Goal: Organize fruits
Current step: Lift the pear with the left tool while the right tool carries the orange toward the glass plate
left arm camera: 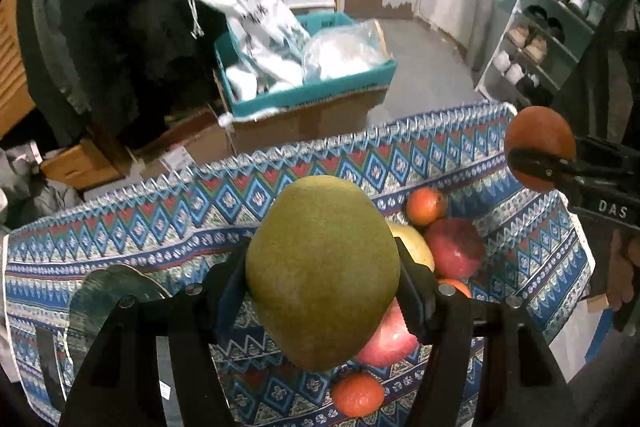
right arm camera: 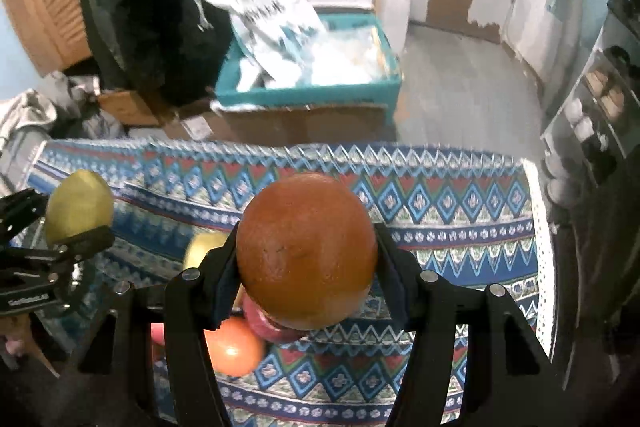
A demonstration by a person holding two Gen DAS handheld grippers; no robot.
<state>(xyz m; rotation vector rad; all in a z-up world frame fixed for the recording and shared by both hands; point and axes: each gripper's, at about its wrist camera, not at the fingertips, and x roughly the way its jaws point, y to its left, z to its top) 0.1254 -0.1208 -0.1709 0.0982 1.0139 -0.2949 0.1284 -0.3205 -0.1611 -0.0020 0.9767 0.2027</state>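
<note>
Mid-carry, by the look of it: left gripper (left arm camera: 322, 283) jaws clamped on a large green-yellow pear (left arm camera: 322, 267), right gripper (right arm camera: 306, 259) jaws on a round orange (right arm camera: 306, 251), both above the patterned-cloth tabletop (left arm camera: 160, 211). Next, probably: setting each down in separate groups, clear of the loose fruit pile (left arm camera: 452, 247).

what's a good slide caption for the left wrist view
Left hand-held gripper grips a green pear above fruit on a patterned cloth.
</note>
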